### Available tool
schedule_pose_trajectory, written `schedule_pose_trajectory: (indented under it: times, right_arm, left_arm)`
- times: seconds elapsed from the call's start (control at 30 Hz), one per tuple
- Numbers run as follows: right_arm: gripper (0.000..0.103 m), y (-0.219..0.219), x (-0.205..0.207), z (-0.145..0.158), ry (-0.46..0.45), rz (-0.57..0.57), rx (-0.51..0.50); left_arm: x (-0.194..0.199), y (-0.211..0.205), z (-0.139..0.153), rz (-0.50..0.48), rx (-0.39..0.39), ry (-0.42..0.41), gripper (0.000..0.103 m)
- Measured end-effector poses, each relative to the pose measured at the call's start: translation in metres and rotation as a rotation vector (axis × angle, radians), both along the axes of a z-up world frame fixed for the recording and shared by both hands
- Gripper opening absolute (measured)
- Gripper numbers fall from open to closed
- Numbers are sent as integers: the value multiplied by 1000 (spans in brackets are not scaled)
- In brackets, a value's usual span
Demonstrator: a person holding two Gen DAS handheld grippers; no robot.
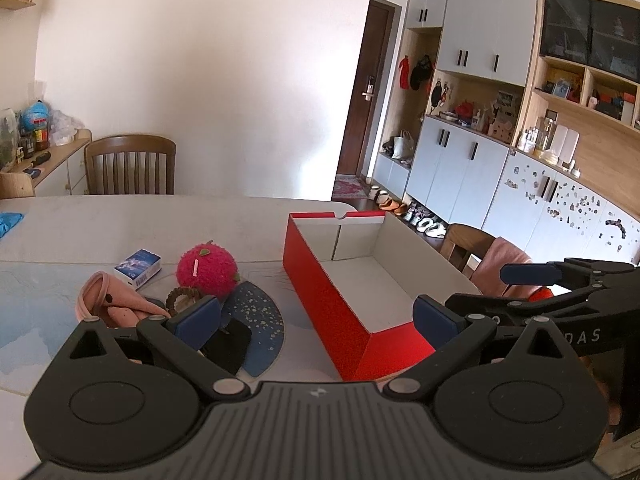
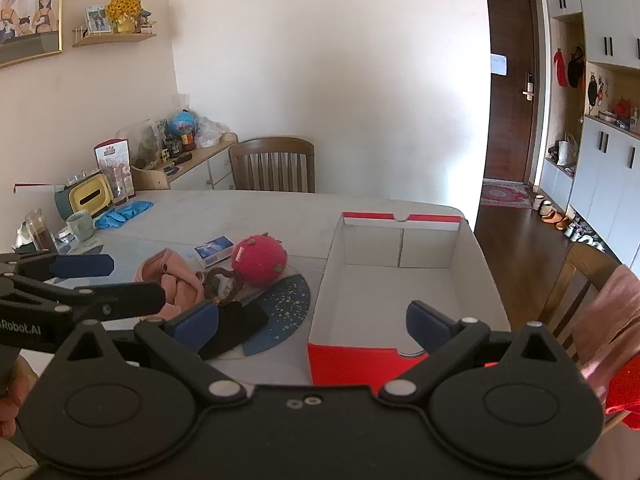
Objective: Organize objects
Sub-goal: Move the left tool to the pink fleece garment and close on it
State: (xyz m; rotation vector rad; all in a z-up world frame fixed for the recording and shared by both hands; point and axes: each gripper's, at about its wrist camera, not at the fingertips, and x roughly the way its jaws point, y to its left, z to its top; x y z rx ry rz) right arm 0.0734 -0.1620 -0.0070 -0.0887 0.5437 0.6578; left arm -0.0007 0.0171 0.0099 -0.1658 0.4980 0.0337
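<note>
both tools spread wide over the red box and a cluster of small things

the red box [image 1: 320,276] sits open on the desk [image 1: 160,220], its pale inside bare, its far end close to the desk's far edge. in the right wrist view the box [image 2: 360,360] lies just ahead of the right tool [image 2: 312,326]. left of the box, a tight cluster: a pink fuzzy ball [image 1: 206,266], a brown ring [image 1: 180,300] touching it, a crumpled pink cloth [image 1: 116,300], a small blue-and-white carton [image 1: 138,266] just behind, and a flat black thing [image 1: 228,344] lying on a dark blue speckled mat [image 1: 256,312].

the left tool [image 1: 316,320] is released, fingers far apart, gripping nothing; its left finger hangs over the cluster, its right over the box's near corner. the right tool is likewise spread wide and holds nothing. each tool shows at the edge of the other's view.

bare desk surface runs between the cluster and the far edge, where a wooden chair [image 1: 130,166] stands. another chair [image 2: 580,280] with pink fabric on it stands just beyond the desk's right edge.
</note>
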Motion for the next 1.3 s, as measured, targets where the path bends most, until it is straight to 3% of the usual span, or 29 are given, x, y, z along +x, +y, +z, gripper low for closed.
schedule_pose_trajectory:
  times: [0.5, 0.9, 1.3]
  right_arm:
    - [100, 21, 14, -8, 20, -46, -26]
    - [99, 35, 40, -19, 74, -171, -54]
    - [99, 3, 85, -32, 84, -327, -128]
  left_arm:
    - [14, 27, -7, -9, -11, 45, 103]
    - [40, 91, -26, 86, -12, 123, 103]
    - [65, 139, -68, 192, 35, 265, 103]
